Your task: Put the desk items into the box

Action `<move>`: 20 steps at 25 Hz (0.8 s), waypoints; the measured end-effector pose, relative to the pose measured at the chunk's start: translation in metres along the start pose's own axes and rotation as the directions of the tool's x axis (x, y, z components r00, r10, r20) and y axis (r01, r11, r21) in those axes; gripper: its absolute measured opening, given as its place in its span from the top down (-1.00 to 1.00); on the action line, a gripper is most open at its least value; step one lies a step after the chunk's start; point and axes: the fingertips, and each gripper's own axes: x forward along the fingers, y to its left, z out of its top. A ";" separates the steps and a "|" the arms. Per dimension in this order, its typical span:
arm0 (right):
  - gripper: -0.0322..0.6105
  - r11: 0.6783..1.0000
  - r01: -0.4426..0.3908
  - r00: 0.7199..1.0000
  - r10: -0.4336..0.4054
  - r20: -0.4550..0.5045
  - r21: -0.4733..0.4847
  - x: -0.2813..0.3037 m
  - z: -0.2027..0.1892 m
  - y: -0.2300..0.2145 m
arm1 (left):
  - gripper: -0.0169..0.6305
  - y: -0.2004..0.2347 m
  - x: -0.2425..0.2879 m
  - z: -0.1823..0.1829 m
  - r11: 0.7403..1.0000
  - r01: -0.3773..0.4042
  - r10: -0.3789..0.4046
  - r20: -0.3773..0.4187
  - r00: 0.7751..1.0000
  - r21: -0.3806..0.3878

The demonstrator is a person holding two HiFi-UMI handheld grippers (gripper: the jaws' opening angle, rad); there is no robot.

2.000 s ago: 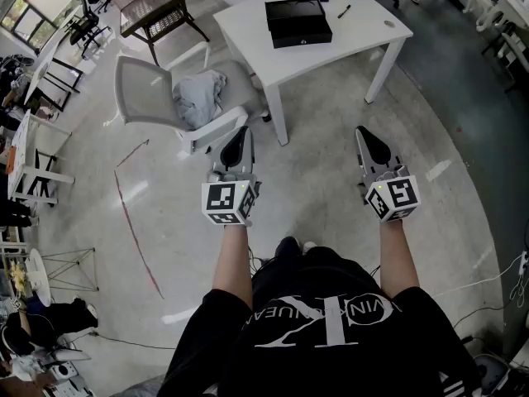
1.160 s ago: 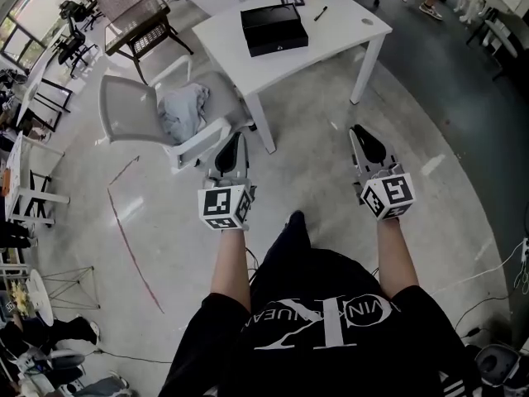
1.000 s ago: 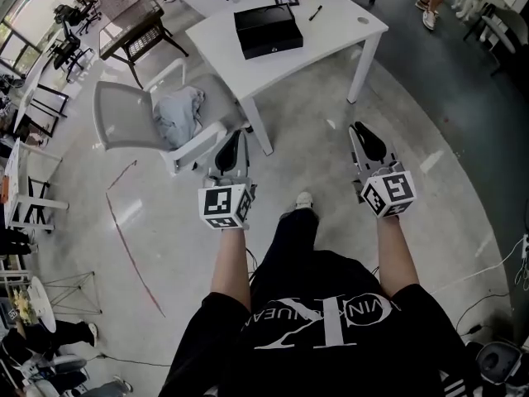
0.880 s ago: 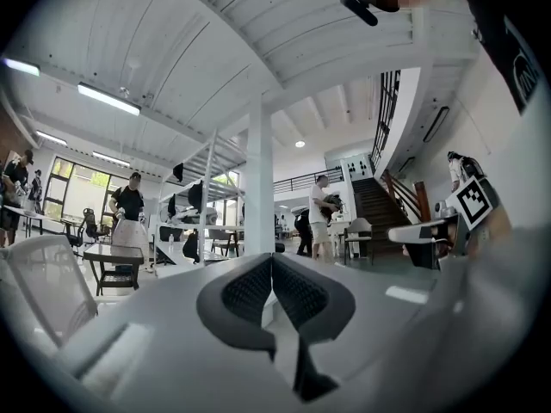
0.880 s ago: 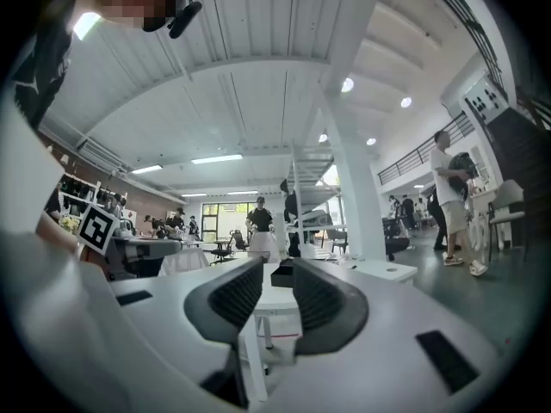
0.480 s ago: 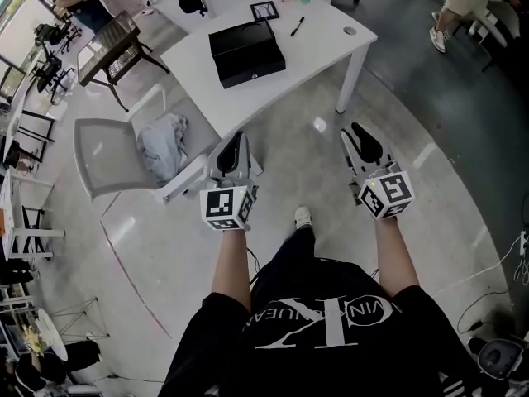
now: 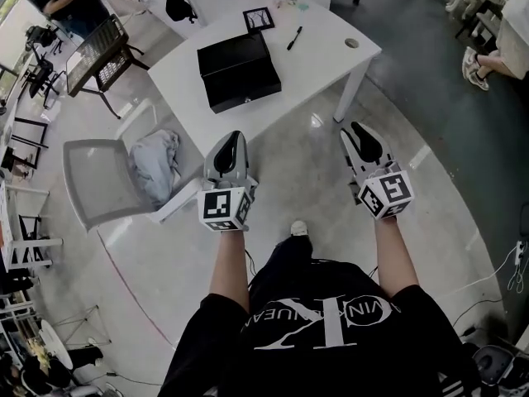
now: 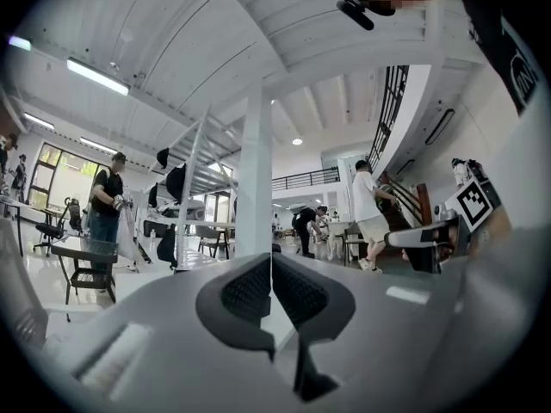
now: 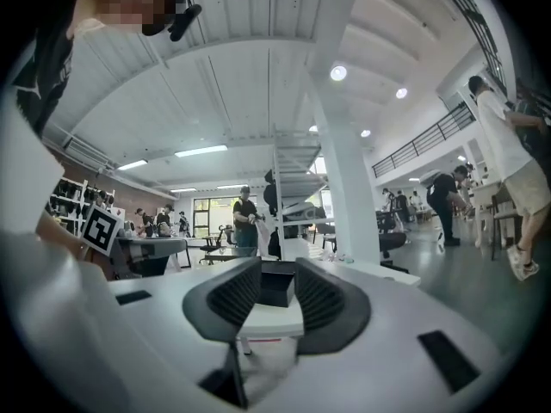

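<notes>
Your left tool [image 7: 229, 145] has its jaws pressed together, with nothing between them. Your right tool [image 7: 361, 136] has just been opening, and its jaws stand apart and empty. Both tools point toward the white rectangular counter [image 7: 322, 56]. The flat black rectangular box [image 7: 238, 71] lies on it. A black pen [image 7: 293, 38] lies to the box's right, and a small black-framed square [image 7: 258, 19] lies just beyond the box.

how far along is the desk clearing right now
Done: nothing visible; the pen and small frame lie on the white desk, outside the black box. In hand: nothing; the left hand-held gripper is shut and empty, the right hand-held gripper has just been opening its jaws, nothing between them. Left: boxing every item.
</notes>
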 end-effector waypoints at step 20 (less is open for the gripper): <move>0.63 0.997 -0.064 0.998 0.065 -0.026 0.031 0.096 -0.015 -0.075 | 0.91 0.010 0.110 -0.018 1.000 -0.020 0.020 -0.019 1.000 0.006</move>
